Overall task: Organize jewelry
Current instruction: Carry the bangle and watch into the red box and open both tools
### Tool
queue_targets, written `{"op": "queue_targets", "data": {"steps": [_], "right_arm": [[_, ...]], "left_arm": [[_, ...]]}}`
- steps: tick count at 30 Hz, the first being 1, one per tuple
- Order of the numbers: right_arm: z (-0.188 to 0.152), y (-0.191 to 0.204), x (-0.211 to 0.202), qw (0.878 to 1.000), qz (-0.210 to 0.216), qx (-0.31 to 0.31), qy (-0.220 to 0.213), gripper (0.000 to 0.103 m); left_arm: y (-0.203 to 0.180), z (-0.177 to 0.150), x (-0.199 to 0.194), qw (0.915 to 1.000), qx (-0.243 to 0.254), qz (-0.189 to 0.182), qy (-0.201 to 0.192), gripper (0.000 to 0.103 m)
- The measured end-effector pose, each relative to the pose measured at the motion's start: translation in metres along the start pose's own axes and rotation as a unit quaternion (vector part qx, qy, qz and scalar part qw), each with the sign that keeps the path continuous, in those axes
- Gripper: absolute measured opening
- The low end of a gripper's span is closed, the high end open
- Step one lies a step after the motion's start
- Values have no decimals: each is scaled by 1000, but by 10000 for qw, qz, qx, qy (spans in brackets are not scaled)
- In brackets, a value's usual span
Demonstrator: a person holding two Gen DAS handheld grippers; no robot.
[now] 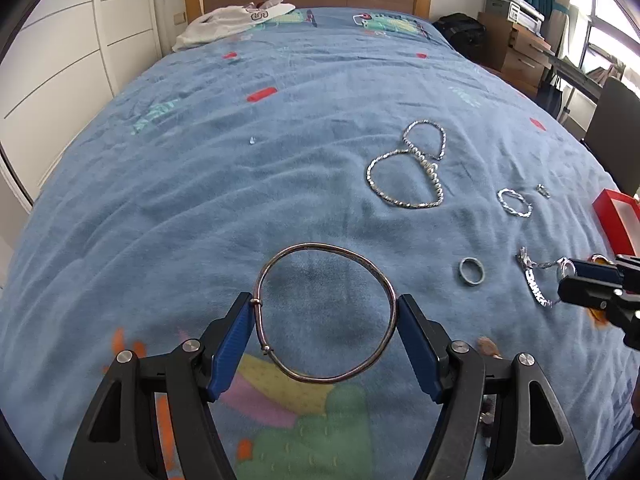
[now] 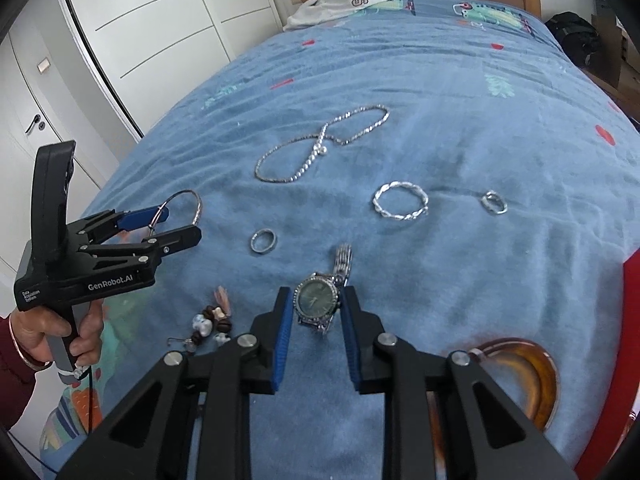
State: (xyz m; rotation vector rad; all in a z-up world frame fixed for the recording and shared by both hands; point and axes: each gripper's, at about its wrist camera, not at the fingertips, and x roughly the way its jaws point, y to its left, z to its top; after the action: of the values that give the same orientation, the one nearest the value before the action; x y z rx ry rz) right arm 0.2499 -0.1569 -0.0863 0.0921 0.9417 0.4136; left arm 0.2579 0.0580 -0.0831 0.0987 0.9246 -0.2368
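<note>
My left gripper (image 1: 325, 304) is shut on a thin metal bangle (image 1: 320, 245), its blue pads pressing the ring's two sides just above the blue bedspread (image 1: 200, 200). The right wrist view shows that gripper (image 2: 176, 224) at the left, in a person's hand, with the bangle (image 2: 196, 200) sticking out. My right gripper (image 2: 316, 294) is shut on a silver watch (image 2: 316, 304) with a dark dial, its band hanging past the pads. In the left wrist view the right gripper (image 1: 570, 278) enters from the right edge with the watch (image 1: 536, 290).
On the bedspread lie a silver chain necklace (image 2: 320, 144), a twisted bracelet (image 2: 400, 200), a ring (image 2: 263, 241), a small ring (image 2: 494, 202), beaded earrings (image 2: 208, 324) and an amber bangle (image 2: 532, 372). A red box (image 1: 616, 216) sits at the right. A white garment (image 1: 232, 20) lies by the headboard.
</note>
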Motion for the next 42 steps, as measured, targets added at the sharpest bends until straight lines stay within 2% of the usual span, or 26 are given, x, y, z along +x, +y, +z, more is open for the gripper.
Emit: {"op": "queue_targets", "data": {"steps": [10,18,25,31,35,42], "right_arm": [[-3,-10,-60,9991,-176,99,-362,23],[-14,-45,-130,9957,-568,246,-685,23],[-36,-102,-199,9888,-1011,529,-960,23],[-54,-162,-240,9830,-1334,778,-997,23],[-63,-201,-251,9808,-1447,886,-962,23],[-84,-247,-242,9801,-1431,1097,-826,23]], "left_arm": [[-14,8,-41,9998,64,-6,-176,71],[-64,20,-76,9988,267,-255,-329,71],[-146,35,-93,9950,549,-709,-443,71],[-225,49,-85,9889,894,-1119,-389,71],[-282,58,-74,9820,1172,-1436,-352,71],[-370,61,-37,9712,1517,-1835,-88,71]]}}
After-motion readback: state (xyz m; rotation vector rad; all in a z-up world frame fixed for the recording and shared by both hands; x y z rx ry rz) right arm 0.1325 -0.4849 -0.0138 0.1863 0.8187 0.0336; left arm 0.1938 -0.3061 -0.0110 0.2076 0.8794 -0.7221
